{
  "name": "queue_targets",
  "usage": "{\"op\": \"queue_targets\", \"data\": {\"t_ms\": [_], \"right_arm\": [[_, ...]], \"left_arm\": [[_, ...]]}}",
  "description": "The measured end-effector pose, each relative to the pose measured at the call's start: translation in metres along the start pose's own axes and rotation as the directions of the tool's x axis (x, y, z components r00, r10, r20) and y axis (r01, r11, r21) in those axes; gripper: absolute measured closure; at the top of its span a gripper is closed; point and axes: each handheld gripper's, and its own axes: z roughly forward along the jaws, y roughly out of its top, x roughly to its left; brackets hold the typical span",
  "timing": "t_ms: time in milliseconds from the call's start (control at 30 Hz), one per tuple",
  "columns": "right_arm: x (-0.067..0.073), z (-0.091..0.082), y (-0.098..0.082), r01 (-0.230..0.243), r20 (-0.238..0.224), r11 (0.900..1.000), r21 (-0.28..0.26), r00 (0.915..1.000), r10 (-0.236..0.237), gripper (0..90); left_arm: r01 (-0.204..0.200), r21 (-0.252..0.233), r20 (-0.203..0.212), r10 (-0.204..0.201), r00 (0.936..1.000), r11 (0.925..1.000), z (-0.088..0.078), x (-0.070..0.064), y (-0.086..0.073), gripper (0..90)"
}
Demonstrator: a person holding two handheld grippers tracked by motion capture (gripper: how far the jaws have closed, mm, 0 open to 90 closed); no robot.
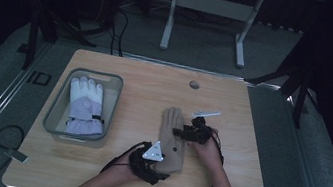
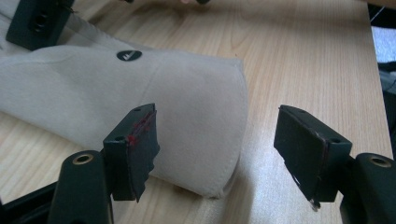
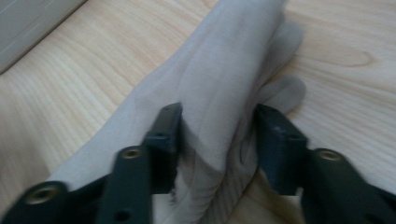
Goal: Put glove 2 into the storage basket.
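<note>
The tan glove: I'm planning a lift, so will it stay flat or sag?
The tan glove will probably sag: in the right gripper view its fabric bunches into a soft ridge between the right tool jaws. It looks thin and light. The suede-like surface likely won't slip.

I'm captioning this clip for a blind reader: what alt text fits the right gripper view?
The right gripper pinches a raised fold of a tan glove between its two black jaws. The glove lies on a light wooden table, its fingers pointing away.
</note>
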Motion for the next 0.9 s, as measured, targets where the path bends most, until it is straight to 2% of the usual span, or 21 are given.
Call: {"op": "queue_targets", "data": {"t_ms": [100, 167, 200, 267, 300, 367, 400, 500, 567, 767, 800, 900], "right_arm": [[0.004, 0.000, 0.000, 0.025, -0.002, 1.000, 0.006, 0.9997, -0.025, 61.0], [0.011, -0.001, -0.002, 0.078, 0.032, 0.997, -0.004, 0.9964, -0.078, 63.8], [0.019, -0.002, -0.004, 0.144, 0.067, 0.990, -0.013, 0.9875, -0.143, 65.0], [0.021, -0.002, -0.004, 0.152, 0.074, 0.988, -0.015, 0.9858, -0.151, 65.4], [0.022, -0.002, -0.005, 0.169, 0.086, 0.985, -0.019, 0.9822, -0.167, 65.8], [0.025, -0.003, -0.007, 0.186, 0.103, 0.982, -0.027, 0.9778, -0.182, 65.9], [0.029, -0.002, -0.007, 0.207, 0.128, 0.978, -0.026, 0.9710, -0.202, 66.3], [0.030, -0.002, -0.008, 0.216, 0.138, 0.976, -0.030, 0.9680, -0.210, 66.5], [0.027, -0.002, -0.008, 0.183, 0.121, 0.982, -0.036, 0.9766, -0.178, 66.4], [0.029, -0.002, -0.006, 0.194, 0.127, 0.981, -0.024, 0.9737, -0.189, 66.4], [0.029, -0.002, -0.006, 0.192, 0.128, 0.981, -0.022, 0.9739, -0.187, 66.4], [0.029, -0.002, -0.006, 0.188, 0.127, 0.982, -0.024, 0.9748, -0.183, 66.4]], "left_arm": [[-0.005, 0.017, 0.000, 0.005, 1.0000, 0.9998, 0.002, -0.002, -0.001, 30.4], [-0.020, 0.035, -0.008, 0.020, 0.9998, 0.9992, 0.003, -0.003, -0.002, 30.5], [-0.019, 0.039, -0.008, 0.020, 0.9998, 0.9991, 0.003, -0.003, -0.002, 31.0], [-0.010, 0.038, 0.000, 0.010, 0.9999, 0.9992, 0.003, -0.003, -0.004, 31.1], [-0.004, 0.037, 0.004, 0.004, 1.0000, 0.9993, 0.002, -0.002, -0.004, 31.1], [-0.015, 0.044, -0.012, 0.015, 0.9998, 0.9989, 0.003, -0.003, -0.006, 31.2], [-0.020, 0.048, -0.015, 0.021, 0.9997, 0.9986, 0.003, -0.003, -0.006, 31.5], [-0.040, 0.063, -0.025, 0.041, 0.9988, 0.9972, 0.005, -0.004, -0.006, 31.8], [-0.043, 0.067, -0.031, 0.046, 0.9985, 0.9968, 0.006, -0.004, -0.006, 33.0], [-0.075, 0.098, -0.079, 0.083, 0.9934, 0.9923, 0.007, -0.006, -0.004, 41.7], [-0.074, 0.100, -0.083, 0.083, 0.9931, 0.9922, 0.007, -0.006, -0.004, 45.4], [-0.069, 0.111, -0.099, 0.080, 0.9918, 0.9914, 0.008, -0.006, -0.002, 48.5]]}}
